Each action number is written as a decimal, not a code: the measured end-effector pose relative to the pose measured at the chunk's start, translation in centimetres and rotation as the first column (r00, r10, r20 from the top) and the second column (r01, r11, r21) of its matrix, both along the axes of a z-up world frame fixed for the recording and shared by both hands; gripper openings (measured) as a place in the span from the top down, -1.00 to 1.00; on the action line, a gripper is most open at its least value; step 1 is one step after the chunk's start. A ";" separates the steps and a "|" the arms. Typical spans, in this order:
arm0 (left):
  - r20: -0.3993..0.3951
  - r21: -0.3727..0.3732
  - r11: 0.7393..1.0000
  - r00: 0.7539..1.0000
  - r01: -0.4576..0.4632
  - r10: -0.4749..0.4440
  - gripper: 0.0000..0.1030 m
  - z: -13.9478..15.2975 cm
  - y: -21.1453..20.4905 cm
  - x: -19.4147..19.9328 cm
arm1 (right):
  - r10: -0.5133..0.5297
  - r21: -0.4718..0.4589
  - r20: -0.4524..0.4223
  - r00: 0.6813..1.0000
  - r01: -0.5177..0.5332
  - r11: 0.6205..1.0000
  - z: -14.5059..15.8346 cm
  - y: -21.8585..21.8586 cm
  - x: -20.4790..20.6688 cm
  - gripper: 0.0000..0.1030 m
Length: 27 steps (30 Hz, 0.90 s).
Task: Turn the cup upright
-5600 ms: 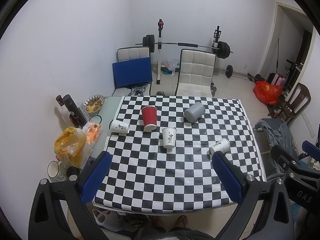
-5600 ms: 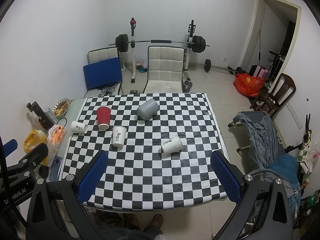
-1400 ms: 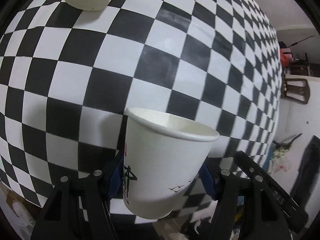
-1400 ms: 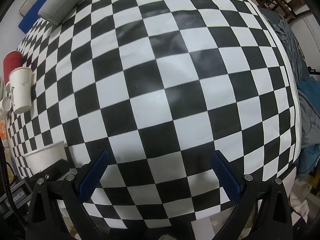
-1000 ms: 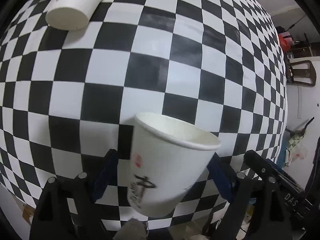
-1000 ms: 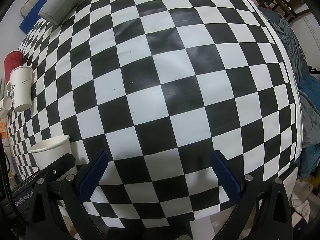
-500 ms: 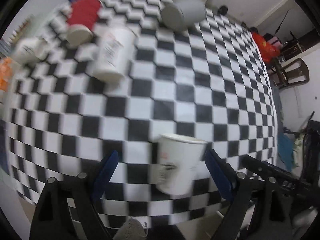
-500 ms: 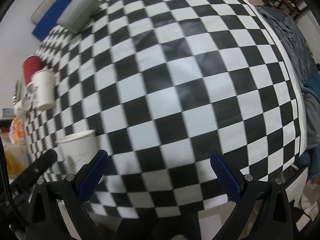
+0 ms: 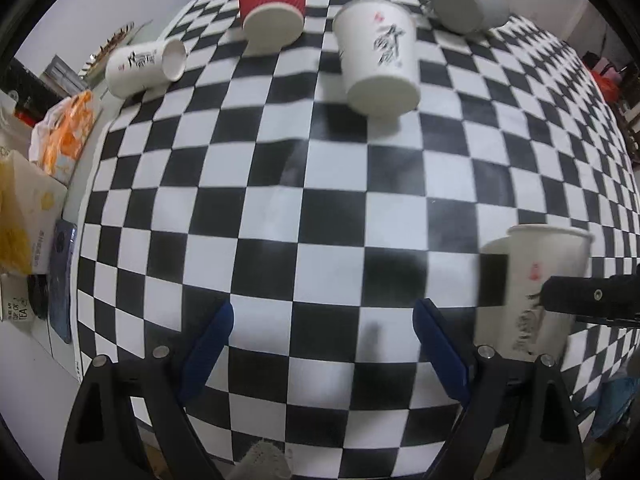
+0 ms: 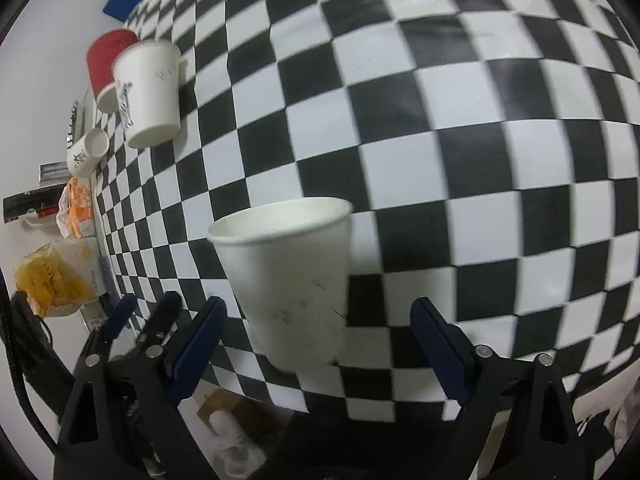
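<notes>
A white paper cup (image 10: 292, 280) stands upright, mouth up, near the front edge of the checkered table (image 10: 460, 128). It also shows at the right of the left wrist view (image 9: 540, 292), partly behind the right gripper's black frame. My right gripper (image 10: 316, 344) is open, its blue fingers on either side of the cup and apart from it. My left gripper (image 9: 320, 344) is open and empty, to the left of that cup over the table (image 9: 304, 216).
A white cup (image 9: 380, 56) and a red cup (image 9: 272, 4) stand mouth down. A small white cup (image 9: 144, 66) and a grey cup (image 9: 468, 4) lie on their sides. Bags, boxes and a phone (image 9: 62, 276) lie along the left edge.
My left gripper has let go of the white cup, pulled back and swung left. The cup now stands on the table. My right gripper has moved left so the cup sits between its fingers.
</notes>
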<state>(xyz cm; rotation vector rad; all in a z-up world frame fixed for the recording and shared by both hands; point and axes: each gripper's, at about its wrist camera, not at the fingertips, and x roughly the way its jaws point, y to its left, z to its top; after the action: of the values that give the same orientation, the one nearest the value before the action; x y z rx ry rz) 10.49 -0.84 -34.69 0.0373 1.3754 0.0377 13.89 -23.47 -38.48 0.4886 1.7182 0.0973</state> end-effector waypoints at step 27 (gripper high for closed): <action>0.000 -0.034 0.998 0.999 -0.050 0.050 -0.78 -3.5 2.3 5.2 | 0.241 -0.366 0.698 0.675 0.046 0.930 1.6 5.0 0.3 -0.24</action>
<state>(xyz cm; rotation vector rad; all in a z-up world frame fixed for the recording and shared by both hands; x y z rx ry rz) 15.72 1.43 -38.17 -0.0254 1.3762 0.0564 14.14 -18.43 -36.84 0.0437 0.9137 0.0467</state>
